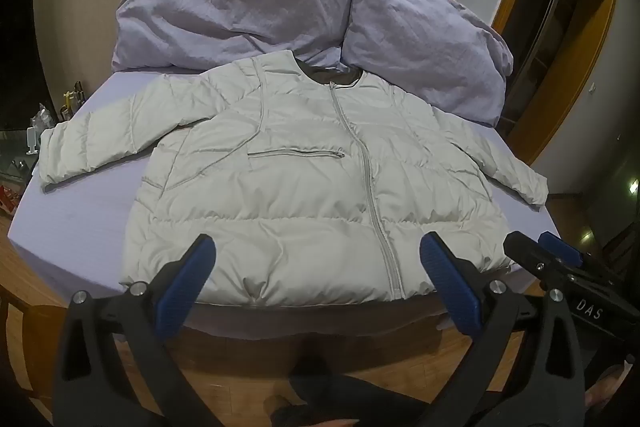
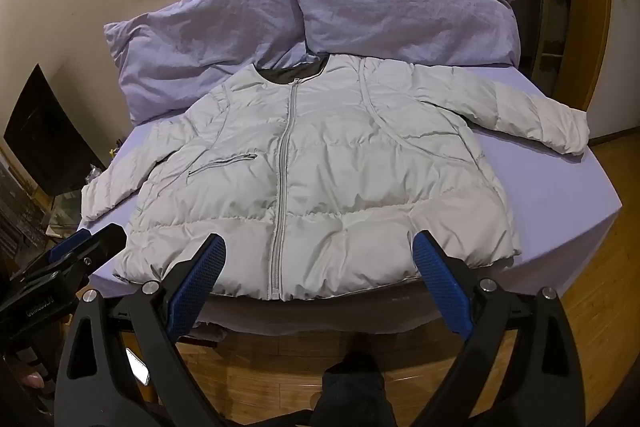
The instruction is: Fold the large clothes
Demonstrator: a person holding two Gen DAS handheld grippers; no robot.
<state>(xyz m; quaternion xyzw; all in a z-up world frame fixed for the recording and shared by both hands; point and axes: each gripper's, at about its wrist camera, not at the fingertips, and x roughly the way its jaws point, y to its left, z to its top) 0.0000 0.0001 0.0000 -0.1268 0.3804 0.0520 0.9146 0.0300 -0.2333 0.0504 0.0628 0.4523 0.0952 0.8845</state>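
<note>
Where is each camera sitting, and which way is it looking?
Left wrist view: sits on the left hand-held gripper, at the foot of the bed, looking along its open blue fingers at the jacket; the right hand-held gripper shows at the right edge.
Right wrist view: sits on the right hand-held gripper, facing the same way; the left one shows at the left edge.
Both share the jacket, bed and two pillows.

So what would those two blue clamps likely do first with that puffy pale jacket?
Probably reach for a sleeve to fold inward: the pale grey quilted jacket lies flat, zipped, both sleeves spread on the lilac bed sheet, and the left gripper and right gripper are open, empty.
</note>
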